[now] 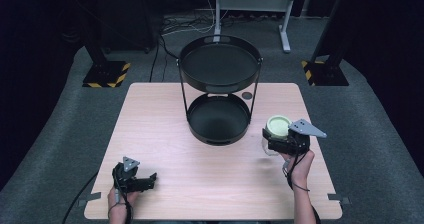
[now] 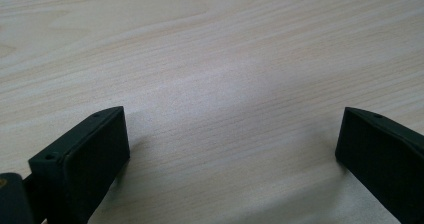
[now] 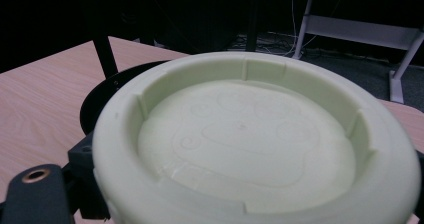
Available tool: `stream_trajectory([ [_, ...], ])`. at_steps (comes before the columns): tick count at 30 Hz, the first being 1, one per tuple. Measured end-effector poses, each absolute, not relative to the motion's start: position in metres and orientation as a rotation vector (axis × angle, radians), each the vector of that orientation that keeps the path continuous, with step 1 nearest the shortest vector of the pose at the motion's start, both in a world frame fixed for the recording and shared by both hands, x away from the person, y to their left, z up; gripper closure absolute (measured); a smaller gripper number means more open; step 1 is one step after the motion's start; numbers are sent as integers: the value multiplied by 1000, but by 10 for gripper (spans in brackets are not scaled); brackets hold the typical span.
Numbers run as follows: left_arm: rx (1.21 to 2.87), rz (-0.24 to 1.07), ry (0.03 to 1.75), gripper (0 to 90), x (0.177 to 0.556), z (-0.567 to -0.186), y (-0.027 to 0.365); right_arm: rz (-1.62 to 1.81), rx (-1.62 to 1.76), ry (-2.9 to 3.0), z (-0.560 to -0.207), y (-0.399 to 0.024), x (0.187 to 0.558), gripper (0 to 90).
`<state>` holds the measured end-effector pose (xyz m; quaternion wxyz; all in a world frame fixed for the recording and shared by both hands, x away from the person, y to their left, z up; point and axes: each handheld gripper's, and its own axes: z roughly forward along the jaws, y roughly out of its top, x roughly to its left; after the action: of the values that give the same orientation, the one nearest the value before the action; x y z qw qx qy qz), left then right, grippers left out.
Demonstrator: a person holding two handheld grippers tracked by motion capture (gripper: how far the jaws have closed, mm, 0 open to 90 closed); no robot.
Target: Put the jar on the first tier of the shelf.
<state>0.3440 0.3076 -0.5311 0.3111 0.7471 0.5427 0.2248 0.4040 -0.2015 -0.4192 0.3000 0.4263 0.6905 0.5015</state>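
The jar [image 1: 276, 132] with its pale green lid [image 3: 255, 144] stood upright, gripped by the right claw [image 1: 272, 143] at the worktop's [image 1: 165, 134] right side, just right of the stand's lower tray [image 1: 218, 120]. The left claw [image 1: 145, 181] rested wide open and empty, well apart.

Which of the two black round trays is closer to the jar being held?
The lower tray, resting on the table; the jar in the right gripper sits beside it, while the upper tray stands raised behind.
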Motion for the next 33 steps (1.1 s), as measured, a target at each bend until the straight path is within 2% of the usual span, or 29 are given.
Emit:
stream_trajectory([
  [33, 1970, 594, 1435, 5, 344, -531, 307, 1348, 1100, 1870, -413, -176, 429, 110],
])
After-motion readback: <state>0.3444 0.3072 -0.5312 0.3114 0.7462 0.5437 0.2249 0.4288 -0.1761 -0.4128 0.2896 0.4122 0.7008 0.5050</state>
